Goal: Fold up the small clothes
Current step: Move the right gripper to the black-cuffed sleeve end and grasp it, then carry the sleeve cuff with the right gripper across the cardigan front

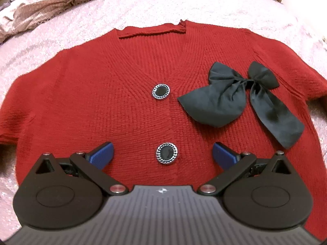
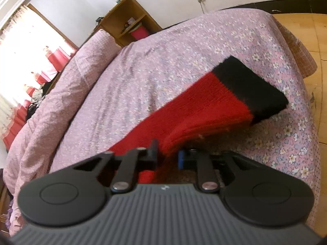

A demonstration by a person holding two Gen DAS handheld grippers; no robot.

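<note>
A: While the bed [image 2: 184,47] carries the red cardigan [image 1: 102,102] spread flat, is any fold made?
B: None yet. Right gripper [image 2: 167,155] fingers pinch the black-cuffed sleeve [image 2: 214,106], lifted; left gripper [image 1: 162,153] fingers gape, empty, above the buttons.

Left gripper [image 1: 162,155] open over red cardigan [image 1: 102,102] — seemingly flat.

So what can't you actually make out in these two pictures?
- Left wrist view: the red cardigan's bottom hem is hidden by the left tool; its sleeves run past both picture edges.
- Right wrist view: the sleeve is blurred, and where the right tool clamps it is hard to make out.
- Right wrist view: things on the wooden shelf are too small to tell.
</note>
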